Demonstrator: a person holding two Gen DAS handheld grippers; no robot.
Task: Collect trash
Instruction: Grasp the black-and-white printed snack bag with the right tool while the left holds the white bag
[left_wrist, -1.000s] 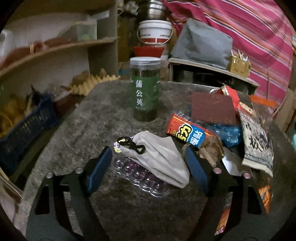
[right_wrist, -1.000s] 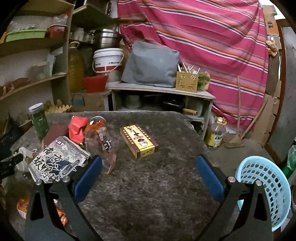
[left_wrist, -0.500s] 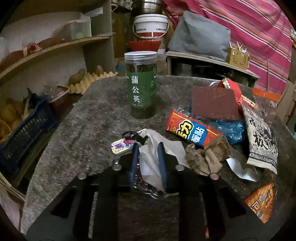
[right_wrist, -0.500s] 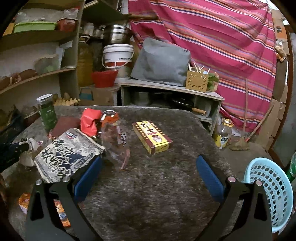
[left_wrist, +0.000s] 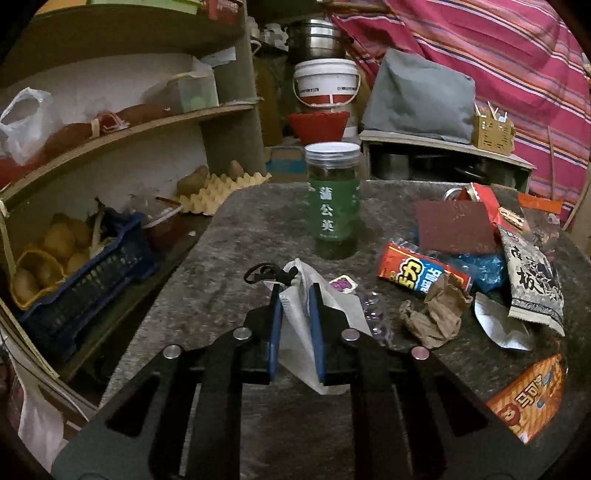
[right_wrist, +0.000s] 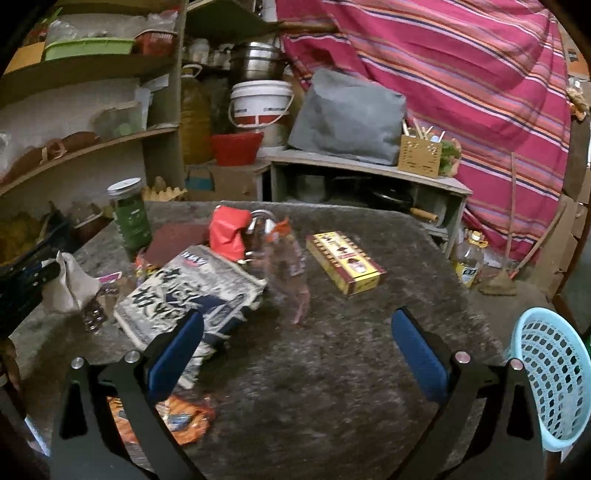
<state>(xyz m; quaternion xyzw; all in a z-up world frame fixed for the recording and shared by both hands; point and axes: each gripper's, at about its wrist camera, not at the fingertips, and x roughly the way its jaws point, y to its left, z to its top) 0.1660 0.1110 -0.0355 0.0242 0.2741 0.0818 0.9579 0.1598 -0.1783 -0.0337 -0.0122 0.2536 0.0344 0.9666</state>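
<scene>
My left gripper (left_wrist: 294, 292) is closing its jaws on a white paper bag (left_wrist: 297, 328) with a black cord, and the blue pads press its sides. The bag hangs a little above the grey table (right_wrist: 332, 387), and in the right wrist view the bag (right_wrist: 68, 284) shows at the far left. A clear blister tray (left_wrist: 373, 314) lies just right of it. My right gripper (right_wrist: 297, 319) stands open over the table with nothing between its fingers. A black-and-white snack bag (right_wrist: 192, 291) lies by its left finger. A light blue basket (right_wrist: 550, 376) stands off the table's right edge.
A green-labelled jar (left_wrist: 334, 206) stands behind the bag. Crumpled brown paper (left_wrist: 436, 314), a red-and-blue wrapper (left_wrist: 421, 273), an orange wrapper (left_wrist: 528, 398) and a brown pad (left_wrist: 456, 225) litter the table. A yellow-red box (right_wrist: 345, 262) and a clear wrapper (right_wrist: 291, 277) lie mid-table. Shelves stand at the left.
The left jaws went from wide open to closed on the white bag and raised it off the blister tray. The right gripper drifted sideways, still open.
</scene>
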